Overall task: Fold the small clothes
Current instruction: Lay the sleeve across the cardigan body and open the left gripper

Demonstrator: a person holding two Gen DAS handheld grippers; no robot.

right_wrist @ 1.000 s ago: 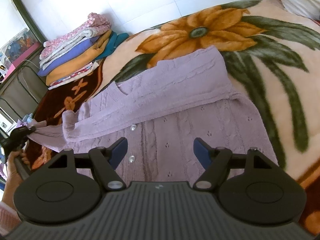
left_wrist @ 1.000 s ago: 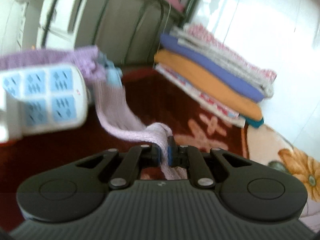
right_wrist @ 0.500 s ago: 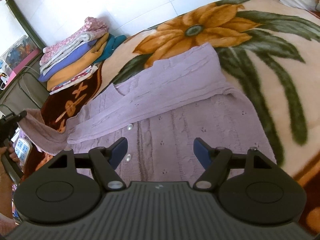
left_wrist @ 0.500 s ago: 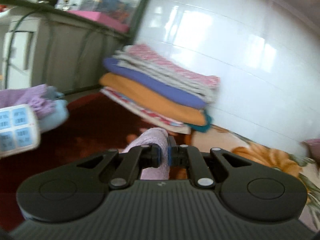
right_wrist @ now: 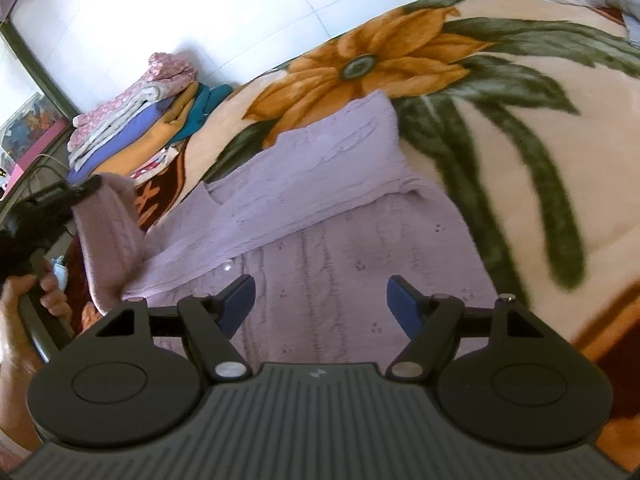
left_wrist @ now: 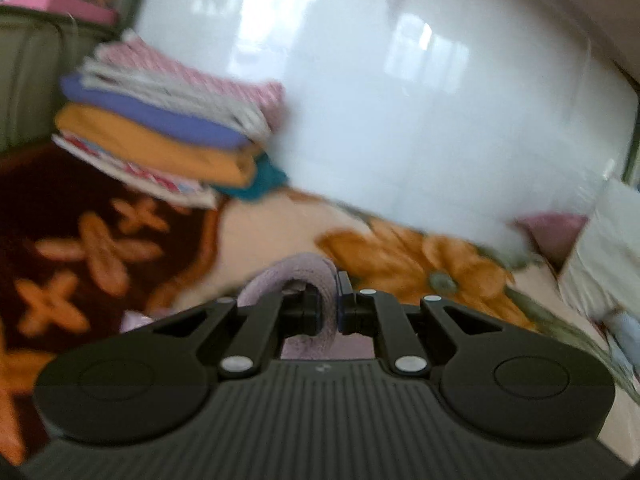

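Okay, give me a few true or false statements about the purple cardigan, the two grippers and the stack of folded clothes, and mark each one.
1. The left gripper is clamped on a sleeve of the purple cardigan. True.
2. The right gripper grips the cardigan. False: its jaws are open, hovering above the knit.
3. The stack of folded clothes sits by the white wall. True.
4. The cardigan lies on a plain grey sheet. False: it lies on a flowered blanket.

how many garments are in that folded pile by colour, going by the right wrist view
pink patterned: 1
grey-white: 1
purple-blue: 1
orange: 1
teal: 1
white with red print: 1
total: 6 visible layers
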